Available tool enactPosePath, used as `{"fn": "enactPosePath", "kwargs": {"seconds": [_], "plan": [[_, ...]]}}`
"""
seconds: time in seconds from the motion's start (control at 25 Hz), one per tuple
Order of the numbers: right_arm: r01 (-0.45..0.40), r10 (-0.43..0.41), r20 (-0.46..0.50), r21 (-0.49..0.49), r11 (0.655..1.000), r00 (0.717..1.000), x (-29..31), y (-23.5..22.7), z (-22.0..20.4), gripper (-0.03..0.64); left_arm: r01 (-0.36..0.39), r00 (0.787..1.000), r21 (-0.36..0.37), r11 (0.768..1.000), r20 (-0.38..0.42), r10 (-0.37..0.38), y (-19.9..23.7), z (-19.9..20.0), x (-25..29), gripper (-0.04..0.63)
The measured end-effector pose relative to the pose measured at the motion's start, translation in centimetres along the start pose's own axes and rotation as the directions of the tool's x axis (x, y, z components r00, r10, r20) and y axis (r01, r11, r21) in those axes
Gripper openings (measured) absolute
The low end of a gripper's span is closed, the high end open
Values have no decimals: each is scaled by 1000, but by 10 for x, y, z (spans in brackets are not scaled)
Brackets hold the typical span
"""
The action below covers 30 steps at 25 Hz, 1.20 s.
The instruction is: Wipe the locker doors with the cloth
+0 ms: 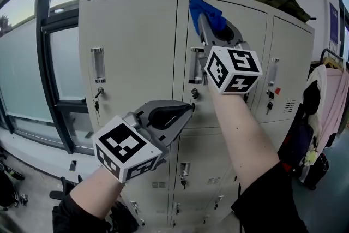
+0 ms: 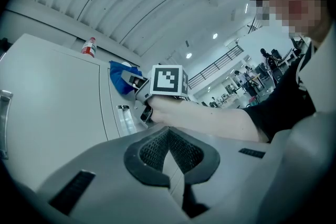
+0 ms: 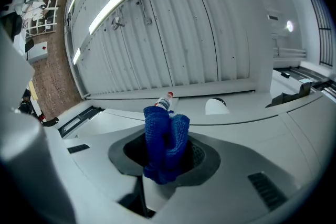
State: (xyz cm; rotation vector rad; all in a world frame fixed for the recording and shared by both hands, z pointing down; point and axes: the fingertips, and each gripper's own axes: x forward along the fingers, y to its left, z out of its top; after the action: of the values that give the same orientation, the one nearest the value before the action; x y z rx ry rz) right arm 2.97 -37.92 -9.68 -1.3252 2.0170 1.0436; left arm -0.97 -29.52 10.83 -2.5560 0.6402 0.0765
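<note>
At locker door top: blue cloth clamped in right gripper; left gripper closed, empty.

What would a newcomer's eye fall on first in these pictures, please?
The bright blue cloth, gripped in the right tool, sits at the top edge of the middle pale grey metal locker door. Lower down and to its left, the left tool hangs shut and empty.

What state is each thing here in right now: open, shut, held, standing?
right gripper: shut on the blue cloth.
blue cloth: bunched, held up at the middle door's top.
left gripper: shut, empty.
locker doors: closed.
bottle: upright on the locker top, capped.
</note>
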Motion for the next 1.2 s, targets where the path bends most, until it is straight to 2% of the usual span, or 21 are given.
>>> {"fn": "enactPosePath", "kwargs": {"seconds": [0.2,0.56,0.88,1.04,1.2], "plan": [[50,-50,4,24,998,999,-11,-36,3,103,13,1000,-12,1000,1,-13,-2,-4,12,8],[190,-189,-31,35,981,982,-53,-142,5,103,61,998,-14,998,12,-61,-21,-2,49,8],[273,-273,-78,-10,962,959,-77,-198,6,103,80,997,-31,996,23,-79,-33,-3,66,8],[250,-246,-62,73,965,967,-82,-188,9,103,85,996,-36,996,14,-85,-34,-8,65,8],[103,-101,-24,104,989,995,-69,-117,17,103,79,997,-38,996,6,-79,-31,-10,56,8]]}}
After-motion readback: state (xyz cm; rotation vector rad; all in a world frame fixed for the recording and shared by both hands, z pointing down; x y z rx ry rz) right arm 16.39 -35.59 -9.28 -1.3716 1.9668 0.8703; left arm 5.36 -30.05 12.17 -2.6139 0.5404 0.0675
